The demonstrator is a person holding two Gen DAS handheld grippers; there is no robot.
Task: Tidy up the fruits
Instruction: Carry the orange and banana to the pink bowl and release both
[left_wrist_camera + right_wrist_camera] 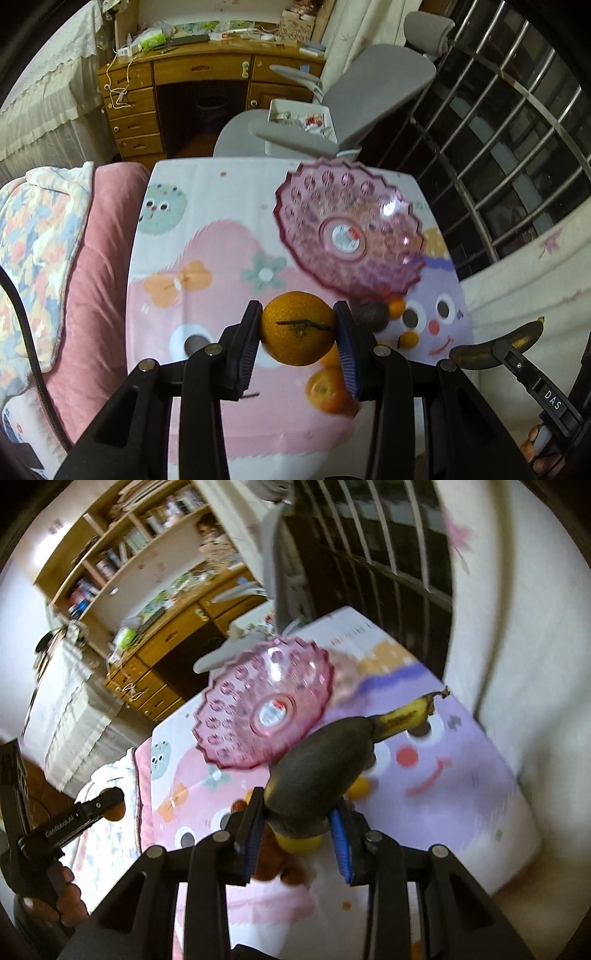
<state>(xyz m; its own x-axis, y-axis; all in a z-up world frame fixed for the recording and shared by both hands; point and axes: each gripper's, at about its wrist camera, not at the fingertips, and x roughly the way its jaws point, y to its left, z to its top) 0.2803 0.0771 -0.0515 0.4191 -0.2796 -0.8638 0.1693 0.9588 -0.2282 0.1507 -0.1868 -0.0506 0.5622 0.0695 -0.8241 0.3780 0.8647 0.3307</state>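
My left gripper [298,328] is shut on an orange [297,328] and holds it above the table, short of the pink glass fruit bowl [347,229]. My right gripper [298,814] is shut on a dark overripe banana [332,764], held above the table near the same bowl [266,709]. The banana [498,345] and right gripper also show in the left wrist view at right. More oranges [328,393] and a dark avocado-like fruit [369,314] lie on the table under the left gripper. The bowl looks empty.
The small table has a cartoon-print cloth [207,258]. A pink bed with a quilt [55,258] lies to the left. A grey office chair [351,103] and a wooden desk [177,74] stand beyond. Barred windows [517,129] are at right.
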